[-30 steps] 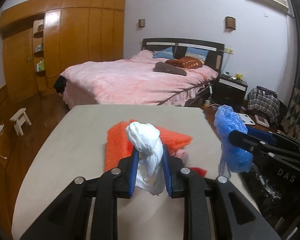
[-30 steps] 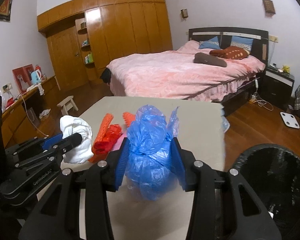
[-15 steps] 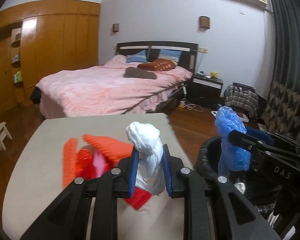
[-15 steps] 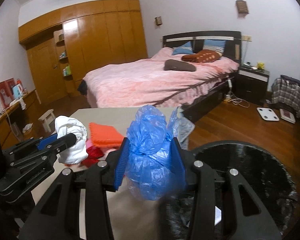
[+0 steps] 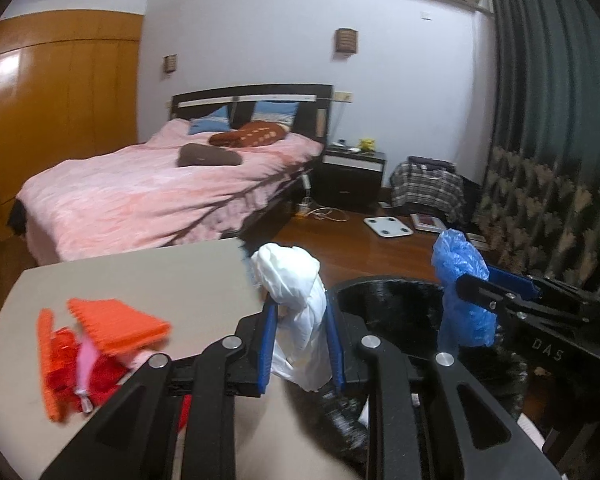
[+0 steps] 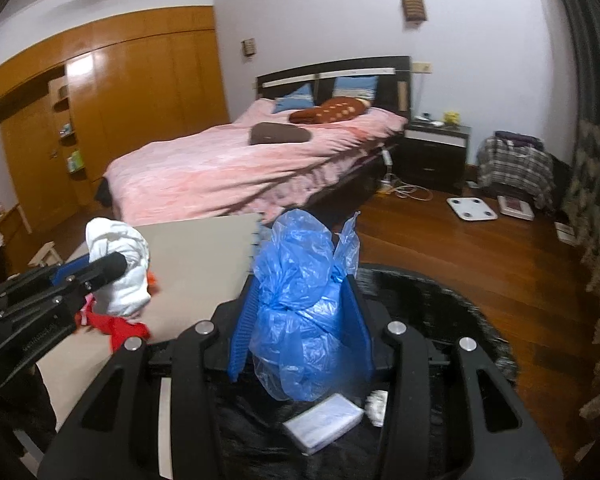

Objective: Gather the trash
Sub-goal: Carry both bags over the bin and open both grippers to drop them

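Note:
My left gripper [image 5: 300, 320] is shut on a crumpled white plastic bag [image 5: 296, 300] and holds it at the right edge of the beige table [image 5: 140, 280], beside the black-lined trash bin [image 5: 396, 312]. My right gripper [image 6: 300, 308] is shut on a crumpled blue plastic bag [image 6: 304, 312] and holds it above the bin [image 6: 440, 320], which has a clear packet [image 6: 324, 424] inside. The blue bag also shows in the left wrist view [image 5: 460, 292], and the white bag in the right wrist view [image 6: 120, 264].
Orange, red and pink items [image 5: 96, 344] lie on the table's left part. A pink bed [image 5: 160, 196] stands behind the table. A nightstand [image 5: 352, 176], a white scale [image 5: 388, 226] and a patterned curtain [image 5: 540, 216] are at the right on the wooden floor.
Both grippers have swung right with their bags, from over the table toward the trash bin. The blue bag now hangs over the bin; the white bag is at the table's right edge.

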A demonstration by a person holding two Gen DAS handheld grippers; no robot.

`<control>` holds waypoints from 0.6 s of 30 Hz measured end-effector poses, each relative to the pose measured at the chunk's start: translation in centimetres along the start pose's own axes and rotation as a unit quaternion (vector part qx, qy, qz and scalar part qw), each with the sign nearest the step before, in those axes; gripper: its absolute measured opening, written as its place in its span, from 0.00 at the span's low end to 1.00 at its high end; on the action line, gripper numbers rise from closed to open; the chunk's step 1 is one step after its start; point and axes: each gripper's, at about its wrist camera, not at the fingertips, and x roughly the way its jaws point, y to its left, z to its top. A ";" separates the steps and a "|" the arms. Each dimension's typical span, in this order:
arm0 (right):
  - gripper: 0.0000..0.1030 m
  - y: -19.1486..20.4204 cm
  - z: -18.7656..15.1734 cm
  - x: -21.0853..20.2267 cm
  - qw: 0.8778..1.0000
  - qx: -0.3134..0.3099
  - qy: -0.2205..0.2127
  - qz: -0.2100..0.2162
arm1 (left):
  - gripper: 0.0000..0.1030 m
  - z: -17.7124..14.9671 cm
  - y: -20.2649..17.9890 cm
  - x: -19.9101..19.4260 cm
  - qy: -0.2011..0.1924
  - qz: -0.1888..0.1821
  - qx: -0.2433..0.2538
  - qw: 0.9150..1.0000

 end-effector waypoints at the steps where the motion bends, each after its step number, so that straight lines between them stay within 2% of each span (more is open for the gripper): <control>1: 0.40 -0.6 -0.1 0.0 1.000 0.003 0.000 -0.005 | 0.22 0.1 -0.6 0.3 0.000 -0.004 0.002 1.000; 10: 0.41 -4.9 -2.3 0.0 0.998 0.029 0.015 -0.047 | 0.22 0.4 -4.6 3.2 0.007 -0.049 0.017 0.999; 14: 0.46 -5.7 -2.6 0.0 0.998 0.031 0.016 -0.060 | 0.24 0.5 -5.5 4.4 0.018 -0.066 0.018 0.998; 15: 0.51 -5.8 -2.7 0.0 0.997 0.032 0.016 -0.063 | 0.27 0.5 -5.5 4.6 0.020 -0.068 0.017 0.997; 18: 0.62 -6.2 -2.8 -0.2 0.997 0.035 0.010 -0.073 | 0.45 0.4 -5.2 4.7 0.025 -0.068 0.015 0.997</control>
